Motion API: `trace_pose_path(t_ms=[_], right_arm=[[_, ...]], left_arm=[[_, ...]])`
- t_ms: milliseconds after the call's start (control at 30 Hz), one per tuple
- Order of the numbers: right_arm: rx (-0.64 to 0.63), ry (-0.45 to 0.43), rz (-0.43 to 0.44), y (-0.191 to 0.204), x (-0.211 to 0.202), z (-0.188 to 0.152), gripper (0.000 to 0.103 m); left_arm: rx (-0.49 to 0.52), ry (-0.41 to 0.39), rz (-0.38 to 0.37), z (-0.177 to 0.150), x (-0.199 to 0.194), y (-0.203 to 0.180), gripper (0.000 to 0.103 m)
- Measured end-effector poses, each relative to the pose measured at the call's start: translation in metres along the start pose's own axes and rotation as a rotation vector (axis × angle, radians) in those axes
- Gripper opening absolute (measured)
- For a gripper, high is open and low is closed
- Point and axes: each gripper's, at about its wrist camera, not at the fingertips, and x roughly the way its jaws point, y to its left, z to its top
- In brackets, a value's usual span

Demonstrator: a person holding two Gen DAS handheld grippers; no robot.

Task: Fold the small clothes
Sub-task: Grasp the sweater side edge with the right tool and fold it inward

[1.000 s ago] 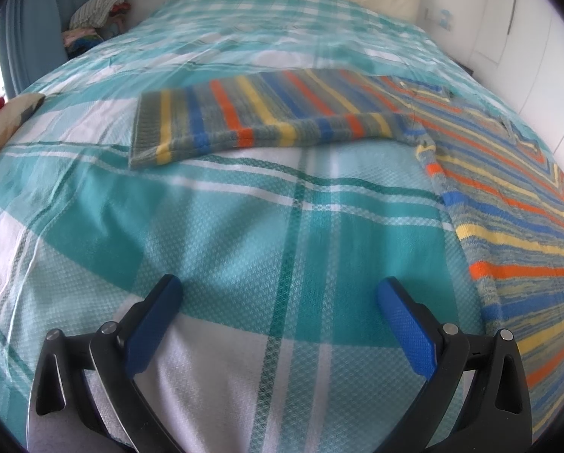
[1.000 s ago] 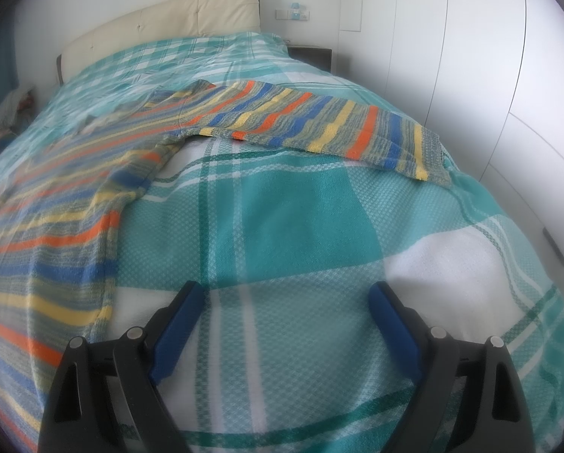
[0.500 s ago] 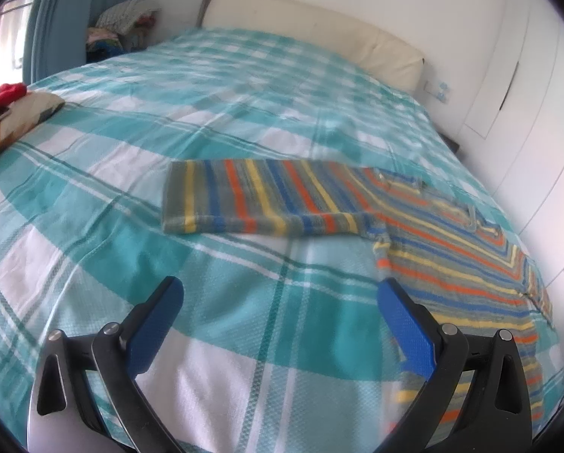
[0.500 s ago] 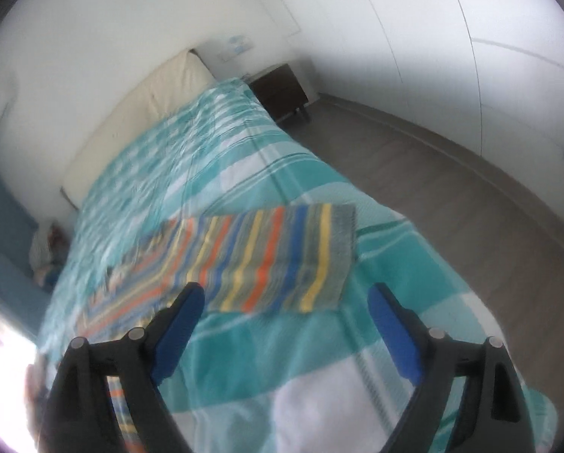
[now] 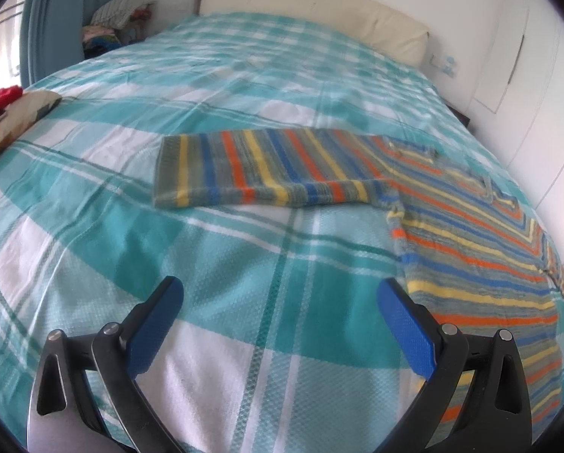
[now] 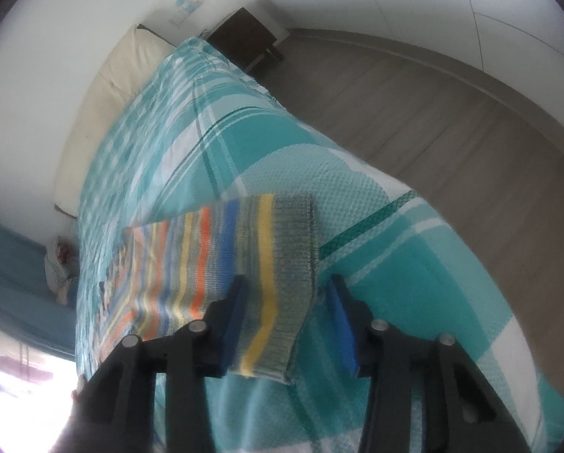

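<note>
While the bed [image 5: 138,204] fills most of both views under its teal-and-white plaid bedspread [image 5: 244,87], the striped knit sweater [image 5: 470,249] lies flat on it, the largest thing on the cover. In the left wrist view the sweater's body spreads over the right side of the bed, and its one sleeve [image 5: 259,173] reaches out to the left across the middle, with the cuff end at the left and the whole sleeve lying flat on the plaid. A cream headboard [image 5: 319,7] runs along the far end of the bed, white cupboard doors [image 5: 523,60] stand at the far right, and a blue curtain [image 5: 44,22] hangs at the far left with a heap of clothes [image 5: 119,19] just beside it. At the left edge a patterned cushion [image 5: 13,117] rests on the cover with something red on top. In the right wrist view, which is tilted and somewhat blurred, grey wood flooring [image 6: 451,113] and a dark bedside table [image 6: 244,41] show beyond the bed's edge. The left gripper [image 5: 280,302] hovers over bare bedspread near the viewer, its blue jaws wide apart and holding nothing, with the sweater's hem just beside its right finger. The right gripper [image 6: 285,298] sits at the other sleeve's cuff [image 6: 282,275], whose grey ribbed end lies between the jaws; they stand apart, not closed on the knit.
</note>
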Motion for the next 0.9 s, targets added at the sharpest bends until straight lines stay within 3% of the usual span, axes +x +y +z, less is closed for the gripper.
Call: trace_pose_path(t_ms=[33, 67, 133, 267, 433, 567, 700, 767, 800, 833, 900], right_arm=[[-0.026, 0.009, -0.004, 0.009, 0.002, -0.004, 0.018], [-0.057, 0.019, -0.016, 0.014, 0.004, -0.004, 0.011], [-0.101, 0.002, -0.067, 0.025, -0.004, -0.006, 0.006], [-0.212, -0.110, -0.094, 0.071, -0.042, -0.007, 0.005], [-0.401, -0.155, 0.066, 0.188, -0.078, -0.015, 0.005], [-0.555, -0.098, 0.172, 0.291, -0.062, -0.039, 0.005], [-0.664, -0.035, 0.195, 0.364, -0.016, -0.076, 0.006], [-0.674, 0.024, 0.232, 0.387, 0.017, -0.092, 0.009], [-0.665, 0.060, 0.250, 0.393, 0.033, -0.097, 0.017], [-0.647, 0.097, 0.264, 0.397, 0.046, -0.103, 0.036], [-0.617, 0.111, 0.290, 0.399, 0.059, -0.111, 0.058]], left_arm=[[-0.004, 0.010, 0.002, -0.001, 0.003, 0.000, 0.102], [-0.007, 0.021, 0.005, -0.002, 0.005, 0.000, 0.102], [-0.007, 0.030, 0.014, -0.003, 0.008, -0.001, 0.102], [-0.002, 0.008, 0.014, -0.003, 0.002, -0.002, 0.102], [-0.004, 0.003, 0.010, 0.001, 0.002, -0.005, 0.102], [0.033, -0.017, 0.023, 0.001, 0.000, -0.012, 0.102], [0.065, -0.018, 0.042, -0.002, 0.000, -0.014, 0.102], [0.062, -0.008, 0.043, -0.004, 0.002, -0.013, 0.102], [0.059, -0.001, 0.043, -0.004, 0.003, -0.012, 0.102], [0.053, 0.006, 0.045, -0.004, 0.005, -0.010, 0.102], [0.036, 0.017, 0.045, -0.004, 0.007, -0.007, 0.102]])
